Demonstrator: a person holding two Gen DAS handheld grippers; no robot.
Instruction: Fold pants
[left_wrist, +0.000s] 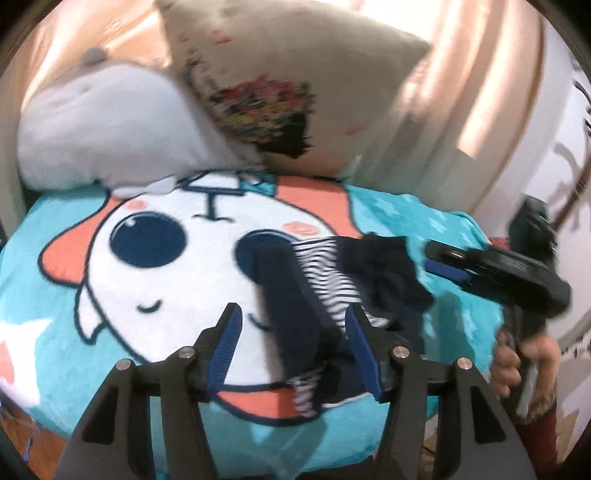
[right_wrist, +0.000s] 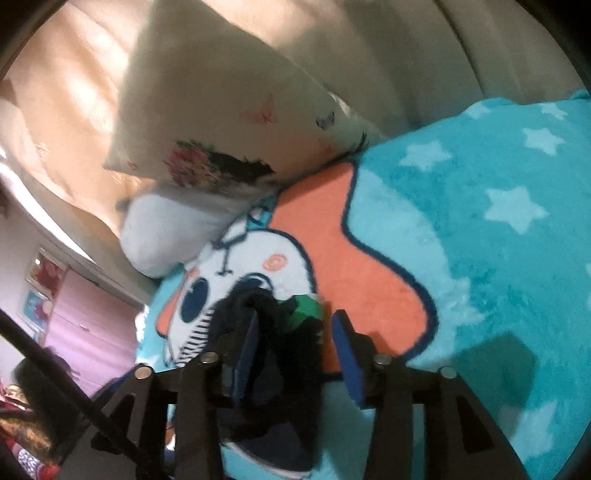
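While the pants (left_wrist: 325, 280) are lying bunched on the bed, over the big cartoon face on the blanket (left_wrist: 55, 229), both tools are sitting right at the cloth. They are small pants, dark navy with a navy-and-white striped part, and they are crumpled rather than spread flat. One dark fold is running up between the fingers of the left gripper (left_wrist: 295, 325), whose blue pads are standing apart with cloth lying loosely in the gap, so it is released and not pinching. In its own view the right gripper (right_wrist: 295, 325) is also standing spread, with dark cloth and a scrap of green heaped against its left pad; it is not clamping anything that I can see.

To my eye the step is getting a clean hold before any folding. I would be pinching a single edge on each side, the waistband or a leg hem, not a thick wad, then lifting and drawing the two holds apart so the cloth is hanging smooth. The fluffy blanket may be dragging at the fabric. Two pillows (left_wrist: 288, 85) are leaning well behind.
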